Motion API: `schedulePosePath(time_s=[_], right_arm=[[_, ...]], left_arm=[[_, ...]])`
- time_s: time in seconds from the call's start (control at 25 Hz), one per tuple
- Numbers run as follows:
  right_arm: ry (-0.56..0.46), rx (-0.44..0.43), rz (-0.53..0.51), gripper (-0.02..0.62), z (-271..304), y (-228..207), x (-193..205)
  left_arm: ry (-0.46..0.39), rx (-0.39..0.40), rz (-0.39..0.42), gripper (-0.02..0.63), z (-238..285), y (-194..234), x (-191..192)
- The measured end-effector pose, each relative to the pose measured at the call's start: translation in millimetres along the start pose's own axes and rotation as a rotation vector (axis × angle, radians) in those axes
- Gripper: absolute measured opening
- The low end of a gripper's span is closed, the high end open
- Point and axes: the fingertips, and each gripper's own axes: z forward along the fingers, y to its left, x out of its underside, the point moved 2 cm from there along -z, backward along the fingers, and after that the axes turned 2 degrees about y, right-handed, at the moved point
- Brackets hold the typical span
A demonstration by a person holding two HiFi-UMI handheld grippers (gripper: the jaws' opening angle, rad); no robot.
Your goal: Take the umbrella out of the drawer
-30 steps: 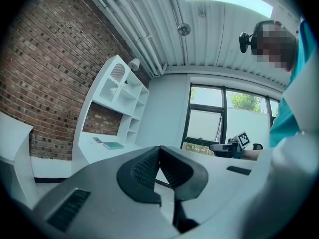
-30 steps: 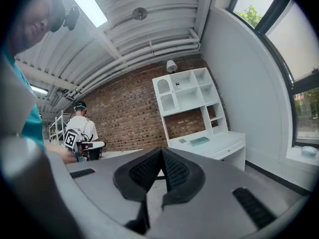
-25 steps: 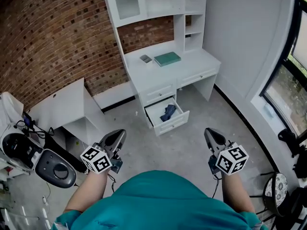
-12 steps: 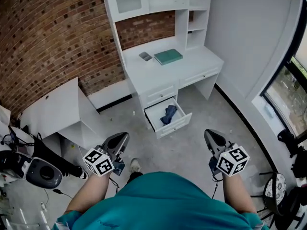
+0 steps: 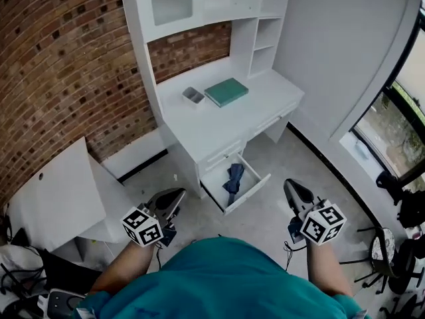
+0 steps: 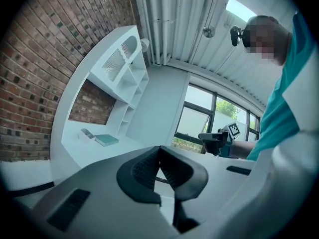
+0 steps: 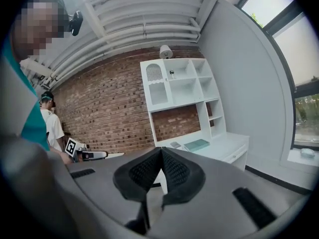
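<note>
- Step in hand (judged): the approach. The drawer (image 5: 249, 193) already stands pulled out under the surface (image 5: 219, 128), so no opening step is needed, and nothing is gripped yet.
- Left tool (image 5: 178, 195): closed. Its own view shows the ribbed pads meeting at the tips with nothing between them. It is held about level.
- Right tool (image 5: 290, 184): closed as well, pads together and empty, tipped slightly downward.
- Umbrella (image 5: 232, 177): dark blue and folded, lying inside the open drawer. It sits ahead of the left tool and off to its right, and ahead of the right tool and off to its left, so roughly between the two lines of aim. It is lower than both tools and well apart from them. Neither gripper view shows it.
- Beyond the drawer, on the surface: a green book (image 5: 226, 92) and a small grey tray (image 5: 193, 96). Neither belongs to the task.
- Next move calls for:
  - bringing one tool forward and down over the drawer opening;
  - spreading the jaws before they reach the umbrella;
  - setting the pads on either side of the folded body, clear of the drawer walls;
  - closing firmly, then lifting up and back over the drawer front.
- Caution (judged): the fabric looks loose, so a pinch on cloth alone may slip. Aim for the thick middle.
</note>
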Motion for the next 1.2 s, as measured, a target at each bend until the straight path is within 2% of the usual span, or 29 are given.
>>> schedulePosePath(time_s=[0.16,0.32,0.56,0.72,0.92,1.08,1.2], right_arm=[[0.016,0.032,0.002,0.021,52,13,-10],[0.032,0.076,0.013,0.021,85,8,-17],[0.054,0.126,0.023,0.021,110,-7,-22],[0.071,0.129,0.035,0.021,117,-25,-17],[0.070,0.075,0.045,0.023,129,-65,-17],[0.067,-0.003,0.040,0.022,140,-118,-25],[0.075,-0.062,0.031,0.023,145,-158,-31]], left_arm=[[0.018,0.038,-0.013,0.015,5,55,-18],[0.029,0.076,-0.025,0.015,18,91,-31],[0.060,0.105,-0.031,0.015,36,127,-37],[0.062,0.110,-0.035,0.015,56,135,-35],[0.060,0.067,-0.024,0.015,86,129,-35],[0.056,-0.022,0.018,0.015,125,122,-39],[0.042,-0.087,-0.008,0.015,161,110,-42]])
